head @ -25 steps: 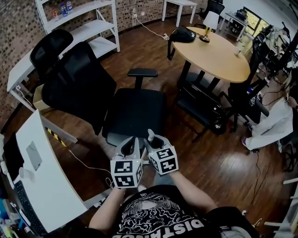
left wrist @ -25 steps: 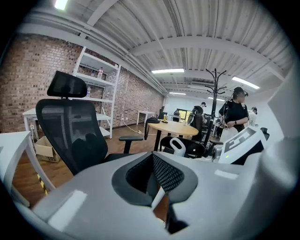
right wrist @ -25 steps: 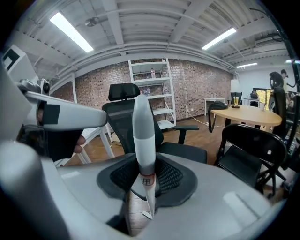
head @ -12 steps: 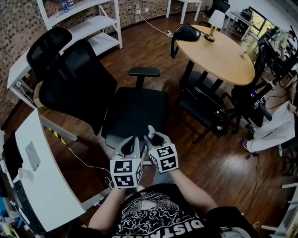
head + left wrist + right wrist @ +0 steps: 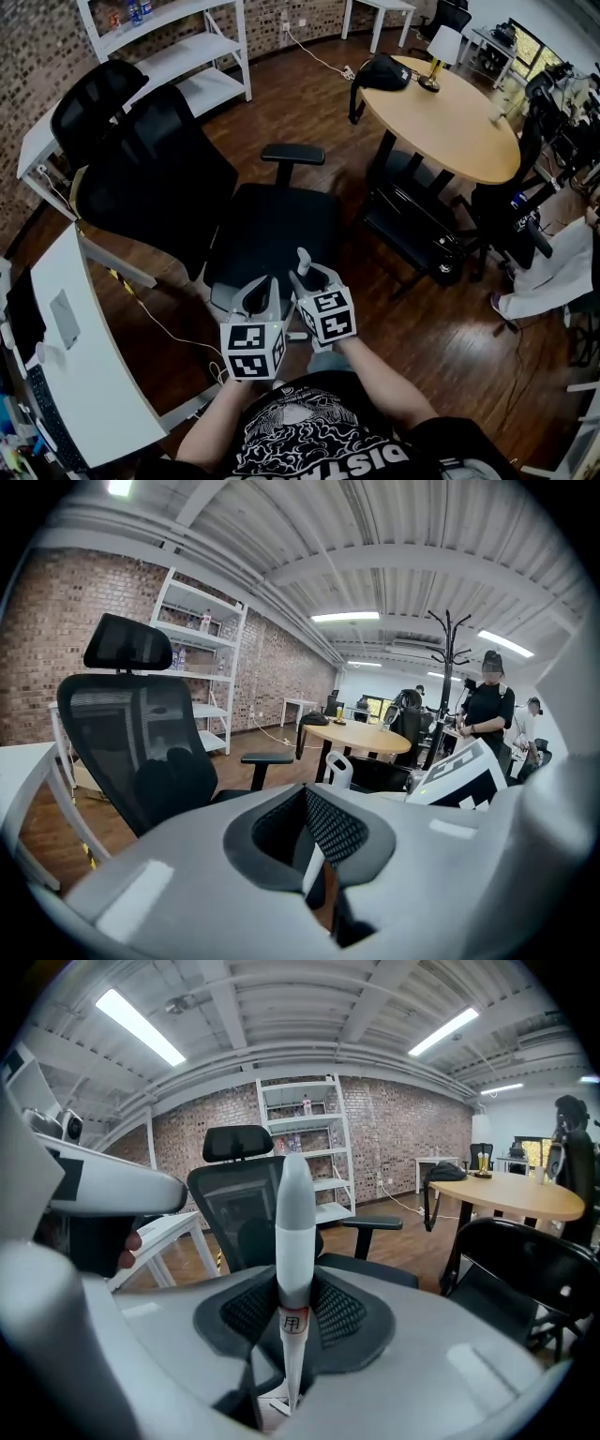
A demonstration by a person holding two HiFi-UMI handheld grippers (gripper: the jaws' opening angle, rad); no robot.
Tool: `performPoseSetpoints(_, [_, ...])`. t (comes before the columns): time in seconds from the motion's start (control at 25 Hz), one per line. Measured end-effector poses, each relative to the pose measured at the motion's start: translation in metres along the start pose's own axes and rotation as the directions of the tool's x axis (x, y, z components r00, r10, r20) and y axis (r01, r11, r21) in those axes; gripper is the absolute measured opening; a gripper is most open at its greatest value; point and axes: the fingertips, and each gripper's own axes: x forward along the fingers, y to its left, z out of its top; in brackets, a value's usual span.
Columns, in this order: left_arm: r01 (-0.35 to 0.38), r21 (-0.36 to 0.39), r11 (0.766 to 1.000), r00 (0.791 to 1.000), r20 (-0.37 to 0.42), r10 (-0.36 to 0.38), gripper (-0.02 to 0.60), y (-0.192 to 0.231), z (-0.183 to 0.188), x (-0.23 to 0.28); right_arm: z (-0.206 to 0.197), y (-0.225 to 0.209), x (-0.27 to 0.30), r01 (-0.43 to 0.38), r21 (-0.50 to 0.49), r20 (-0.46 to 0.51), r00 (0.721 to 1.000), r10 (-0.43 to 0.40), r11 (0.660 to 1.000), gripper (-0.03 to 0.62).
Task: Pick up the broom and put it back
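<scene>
The broom shows only as a white-grey handle (image 5: 292,1222) with a small red-marked label, standing up between the pads of my right gripper (image 5: 292,1312), which is shut on it. From the head view the handle's rounded end (image 5: 304,258) pokes up just past the right gripper (image 5: 307,278), held low in front of the person's body. My left gripper (image 5: 262,292) rides right beside it, to its left. Its dark pads (image 5: 328,822) lie together with nothing between them. The handle's top (image 5: 337,769) also shows in the left gripper view. The broom's head is hidden.
A black office chair (image 5: 272,220) stands directly ahead, with a second headrest chair (image 5: 98,98) behind it at the left. A white desk (image 5: 70,366) runs along the left. A round wooden table (image 5: 450,112) and white shelves (image 5: 178,56) lie farther off. A person (image 5: 487,714) stands by a coat rack.
Both grippers have travelled forward together with the handle, side by side. The black chair and round table have slid slightly nearer and lower in the head view.
</scene>
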Motion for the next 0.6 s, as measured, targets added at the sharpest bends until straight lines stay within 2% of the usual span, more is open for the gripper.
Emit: performPoseSetpoints(0.6, [-0.034, 0.004, 0.999, 0.999, -0.006, 0.034, 0.006, 0.004, 0.008, 0.022, 0.008, -0.017, 0.024, -0.024, -0.02, 0.008, 1.0, 0.024, 1.0, 0.1])
